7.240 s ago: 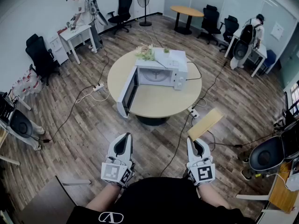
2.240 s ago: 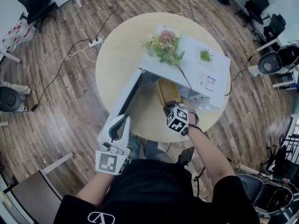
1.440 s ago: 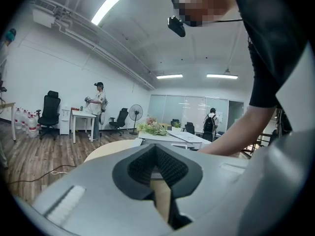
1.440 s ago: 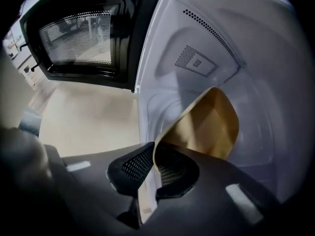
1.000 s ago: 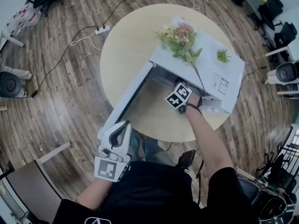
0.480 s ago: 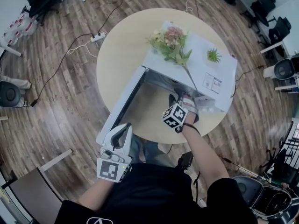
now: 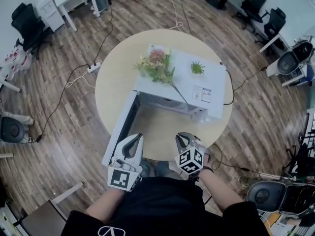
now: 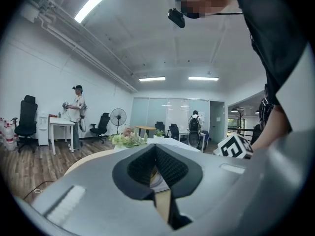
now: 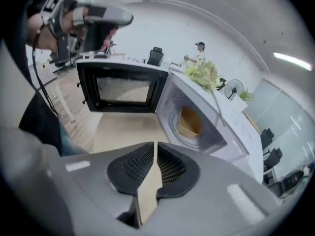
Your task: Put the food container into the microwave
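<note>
The white microwave (image 7: 197, 85) stands on the round table (image 7: 115, 77) with its door (image 7: 120, 127) swung open to the left. In the right gripper view the tan food container (image 9: 189, 122) sits inside the cavity, beside the open door (image 9: 123, 90). From the head view the container is hidden. My right gripper (image 9: 153, 154) is shut and empty, back from the oven, at the table's near edge (image 7: 183, 137). My left gripper (image 7: 134, 139) is shut on nothing, held just past the door's outer end (image 8: 156, 154).
A bunch of flowers (image 7: 156, 65) and a small green plant (image 7: 197, 67) stand on the microwave's top. A power strip (image 7: 93, 67) and cables lie on the wood floor at the left. Office chairs, desks and two people (image 8: 76, 109) are further off.
My right gripper carried the container into the cavity, let it go and drew back toward my body, empty. The left gripper stayed near the door's end.
</note>
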Demonstrator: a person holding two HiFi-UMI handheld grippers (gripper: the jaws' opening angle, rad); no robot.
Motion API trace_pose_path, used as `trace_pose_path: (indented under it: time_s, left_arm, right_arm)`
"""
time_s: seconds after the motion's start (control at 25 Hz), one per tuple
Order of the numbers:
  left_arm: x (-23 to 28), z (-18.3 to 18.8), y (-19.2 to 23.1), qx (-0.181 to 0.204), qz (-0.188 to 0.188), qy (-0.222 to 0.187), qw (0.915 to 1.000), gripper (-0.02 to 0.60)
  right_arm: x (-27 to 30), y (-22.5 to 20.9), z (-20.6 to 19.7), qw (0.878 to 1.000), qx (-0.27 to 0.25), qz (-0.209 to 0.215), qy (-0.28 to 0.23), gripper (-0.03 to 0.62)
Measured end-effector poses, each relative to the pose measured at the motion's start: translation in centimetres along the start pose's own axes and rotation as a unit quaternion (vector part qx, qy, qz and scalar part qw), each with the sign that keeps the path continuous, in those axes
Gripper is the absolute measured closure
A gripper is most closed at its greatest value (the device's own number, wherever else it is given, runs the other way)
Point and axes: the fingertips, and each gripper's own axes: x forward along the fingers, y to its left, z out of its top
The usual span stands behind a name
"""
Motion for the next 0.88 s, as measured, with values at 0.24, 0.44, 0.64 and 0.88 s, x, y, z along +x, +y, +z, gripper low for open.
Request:
trace_pose_path:
  time_s: [0.24,0.44,0.64,0.88]
  left_arm:
    - [3.4,4.7,-2.2,0.032,-0.036,-0.044,0.9978,0.581]
    - [5.3,8.6,-4.5,0.053,-0.063,-0.07,0.9941,0.581]
    - [6.0,11.2,-6.7,0.07,-0.093,-0.1,0.9881,0.581]
    - [6.3,13.2,-7.4,0.08,-0.102,-0.116,0.9848,0.581]
  right_arm:
    - [-9.5,-4.4,3.9,0.975,0.15,-0.038,-0.161,0.583]
    - [-18.0,-8.5,6.8,0.922,0.198,-0.123,-0.309,0.585]
    - [-24.2,-10.9,7.9,0.871,0.195,-0.203,-0.402,0.585]
    - [-26.5,-12.5,7.7,0.834,0.19,-0.246,-0.455,0.585]
